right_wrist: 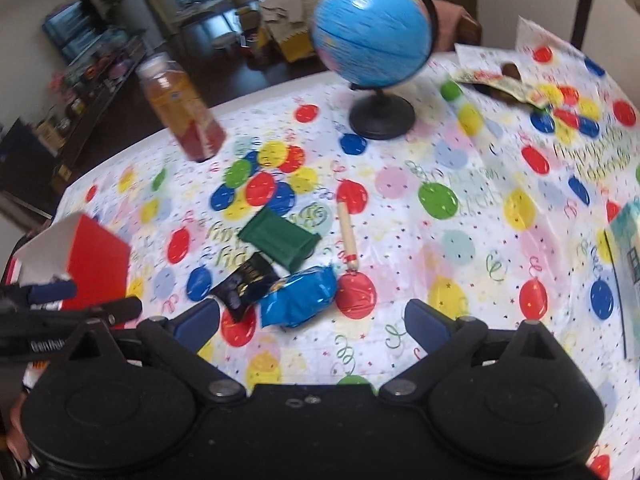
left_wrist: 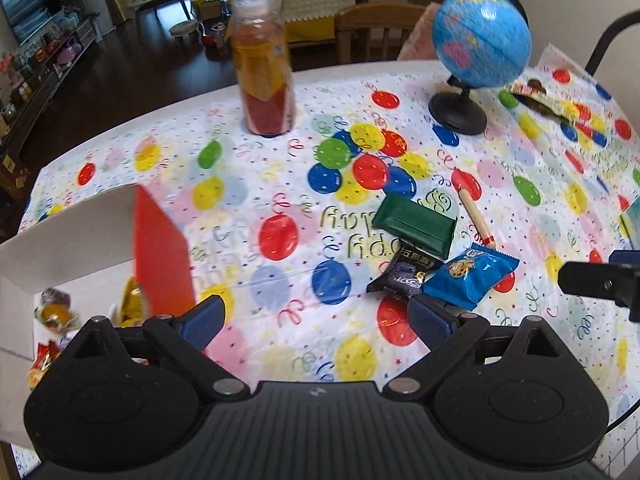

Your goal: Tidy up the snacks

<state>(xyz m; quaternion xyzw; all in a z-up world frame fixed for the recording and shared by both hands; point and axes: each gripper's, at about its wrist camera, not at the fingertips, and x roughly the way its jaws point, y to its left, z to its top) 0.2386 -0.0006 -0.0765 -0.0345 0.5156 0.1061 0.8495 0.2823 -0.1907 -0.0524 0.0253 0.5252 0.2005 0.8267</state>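
Three snack packets lie together on the balloon-print tablecloth: a green one (left_wrist: 416, 222) (right_wrist: 280, 238), a black one (left_wrist: 400, 276) (right_wrist: 246, 282) and a blue cookie one (left_wrist: 470, 276) (right_wrist: 298, 296). My left gripper (left_wrist: 316, 320) is open and empty, and the black and blue packets sit just beyond its right finger (left_wrist: 430, 320). My right gripper (right_wrist: 312, 322) is also open and empty, hovering just short of the blue packet. At the left, a red and white box (left_wrist: 160, 248) (right_wrist: 94, 268) holds several wrapped snacks (left_wrist: 54, 312).
A wooden stick (left_wrist: 476, 216) (right_wrist: 347, 236) lies beside the packets. A juice bottle (left_wrist: 266, 68) (right_wrist: 180, 108) and a globe (left_wrist: 480, 40) (right_wrist: 372, 36) stand further back. Another snack wrapper (right_wrist: 496, 84) lies at the far right, and a book (right_wrist: 628, 248) sits at the right edge.
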